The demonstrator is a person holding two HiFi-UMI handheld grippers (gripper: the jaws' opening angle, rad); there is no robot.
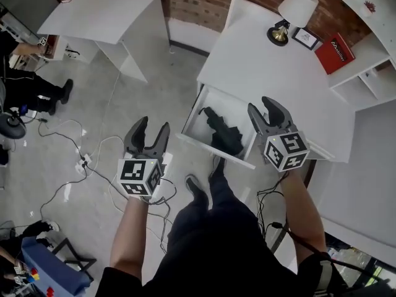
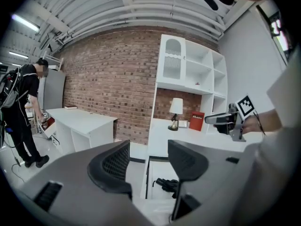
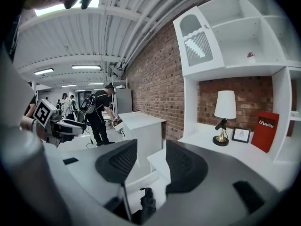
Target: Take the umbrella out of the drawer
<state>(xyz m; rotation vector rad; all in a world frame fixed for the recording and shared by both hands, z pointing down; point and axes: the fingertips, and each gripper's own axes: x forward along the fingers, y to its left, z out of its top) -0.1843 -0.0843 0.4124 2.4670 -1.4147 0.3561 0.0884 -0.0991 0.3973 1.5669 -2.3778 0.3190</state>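
A person stands facing an open white drawer (image 1: 193,117) that is pulled out from the front of a white desk (image 1: 247,60). A black folded umbrella (image 1: 224,136) lies inside the drawer, towards its right side.

The left gripper (image 1: 152,129) is held over the floor (image 1: 124,98), just left of the drawer. Its jaws are apart with nothing between them. The right gripper (image 1: 262,107) is held over the drawer's right-hand edge, near the umbrella but not touching it. Its jaws are also apart and empty. In both gripper views the umbrella shows low down, in the gap between the jaws and beyond them.

Beyond the drawer, at the back of the desk, stand a lamp (image 1: 296,8) with a white shade, a small picture frame (image 1: 305,38) and a red box (image 1: 335,52). Left of the drawer, loose cables (image 1: 74,144) trail across the grey floor.
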